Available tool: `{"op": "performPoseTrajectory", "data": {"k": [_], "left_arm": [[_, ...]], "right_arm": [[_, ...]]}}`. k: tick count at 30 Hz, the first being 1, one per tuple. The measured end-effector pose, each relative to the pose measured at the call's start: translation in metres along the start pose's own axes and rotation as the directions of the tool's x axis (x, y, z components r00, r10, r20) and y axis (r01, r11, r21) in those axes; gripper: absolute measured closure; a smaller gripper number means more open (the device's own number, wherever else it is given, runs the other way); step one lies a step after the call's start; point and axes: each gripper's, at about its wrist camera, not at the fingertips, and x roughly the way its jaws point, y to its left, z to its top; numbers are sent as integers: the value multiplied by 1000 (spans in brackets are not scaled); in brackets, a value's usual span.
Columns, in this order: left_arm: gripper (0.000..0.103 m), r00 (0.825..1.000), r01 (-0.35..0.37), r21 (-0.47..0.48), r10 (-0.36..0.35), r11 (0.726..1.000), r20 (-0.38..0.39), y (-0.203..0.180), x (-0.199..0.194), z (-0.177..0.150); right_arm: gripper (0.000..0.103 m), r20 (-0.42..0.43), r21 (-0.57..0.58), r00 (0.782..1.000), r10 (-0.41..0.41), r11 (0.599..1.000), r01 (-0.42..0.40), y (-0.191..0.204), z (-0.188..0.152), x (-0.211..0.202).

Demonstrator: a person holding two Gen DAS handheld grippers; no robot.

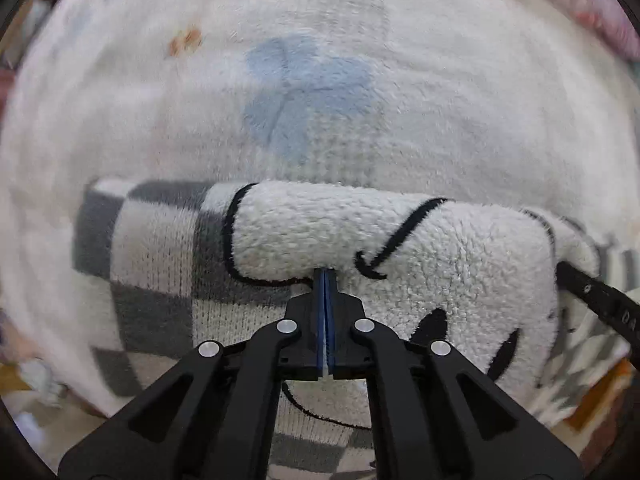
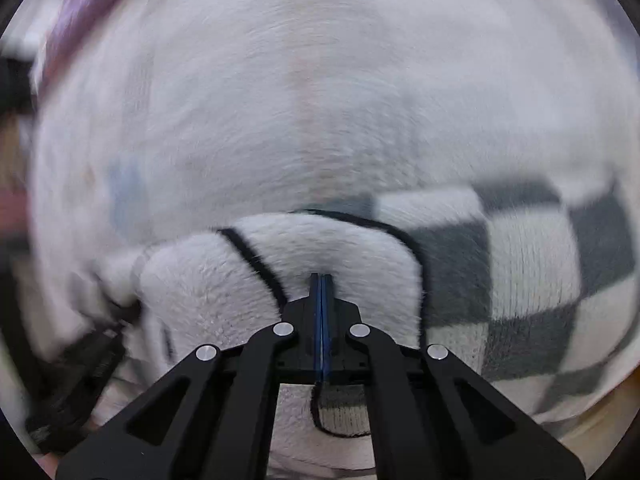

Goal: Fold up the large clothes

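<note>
Fleecy garment [image 1: 400,248] pinched by both closed hand-held grippers [image 1: 325,276] [image 2: 320,280].

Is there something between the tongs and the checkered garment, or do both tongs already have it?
Nothing visible is between them. The left tongs and the right tongs are each shut on the fleecy black-trimmed edge of the checkered garment, which lies over a white blanket.

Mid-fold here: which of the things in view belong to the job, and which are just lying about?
Part of the job:
- checkered fleece garment, fluffy white lining rolled over
- left tool, shut on its edge
- right tool, shut on its edge

Just lying about:
- white blanket with blue print underneath
- pink cloth at the far edge
</note>
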Motion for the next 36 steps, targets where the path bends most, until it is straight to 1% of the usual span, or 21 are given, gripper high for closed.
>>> {"op": "performPoseTrajectory", "data": {"k": [1, 2, 3, 4, 5, 7, 8, 10, 11, 14, 15, 16, 18, 22, 24, 25, 26, 28, 31, 34, 36], "left_arm": [[101, 996, -89, -6, 89, 996, -23, 11, -9, 1], [102, 984, -175, -17, 175, 984, -17, 25, -18, 1], [102, 980, -197, -37, 197, 980, 6, 41, -27, 1], [102, 981, -191, -68, 192, 979, 5, 64, -30, 0], [102, 975, -223, -107, 221, 969, -33, 87, -21, 1], [101, 986, -159, -162, 149, 974, -69, 122, 13, -1], [100, 989, -139, -176, 127, 974, -77, 128, 25, 2], [100, 975, -210, -127, 197, 969, -106, 114, 21, 12], [100, 972, -225, -92, 216, 970, -96, 106, 13, 12], [100, 983, -174, -53, 170, 983, -72, 95, -8, -9], [99, 985, -157, -51, 153, 986, -76, 92, -7, -16], [96, 984, -160, -50, 155, 986, -87, 94, -4, -26], [97, 979, -173, -67, 164, 983, -123, 102, 18, -50], [96, 982, -162, -82, 152, 983, -112, 102, 9, -71], [96, 988, -135, -97, 126, 986, -93, 103, -3, -83], [96, 988, -127, -91, 119, 988, -96, 100, -7, -94], [96, 986, -136, -81, 127, 987, -109, 100, -5, -104], [96, 975, -163, -80, 148, 983, -169, 106, 16, -133], [97, 958, -100, -109, 66, 989, -280, 111, 54, -180], [97, 970, -102, -33, 92, 994, -227, 103, 45, -200], [97, 968, -102, -30, 92, 994, -234, 96, 40, -215]], "right_arm": [[103, -4, 26, 1000, -24, 999, 24, -11, 0, -7], [103, 33, 21, 991, -129, 992, 128, -23, 0, -26], [103, 107, 3, 952, -288, 957, 290, -37, 0, -46], [103, 141, 20, 931, -336, 941, 337, -60, 0, -57], [103, 114, 64, 958, -263, 964, 257, -83, 3, -54], [103, 44, 172, 989, -142, 976, 133, -121, 14, -28], [103, 34, 157, 986, -163, 975, 156, -118, 20, -21], [103, 15, 38, 949, -315, 949, 314, -85, 26, -23], [103, 36, 15, 939, -341, 940, 341, -73, 24, -30], [103, 105, 63, 900, -423, 906, 418, -78, 7, -60], [103, 103, 88, 897, -429, 902, 422, -91, 2, -58], [103, 91, 124, 923, -374, 924, 362, -113, -3, -48], [103, 45, 151, 942, -334, 934, 324, -140, -3, -24], [103, 40, 72, 887, -461, 886, 457, -106, 8, -31], [97, 137, 52, 881, -452, 892, 449, -73, -12, -51], [97, 147, 43, 891, -430, 902, 429, -67, -20, -54], [97, 124, 35, 913, -388, 921, 387, -64, -37, -55], [97, 31, 53, 925, -378, 925, 376, -80, -73, -39], [96, -91, 65, 924, -370, 924, 376, -112, -130, 10], [97, -116, -59, 885, -450, 893, 446, -101, -161, 16], [97, -133, -69, 886, -445, 896, 439, -98, -165, 14]]}}
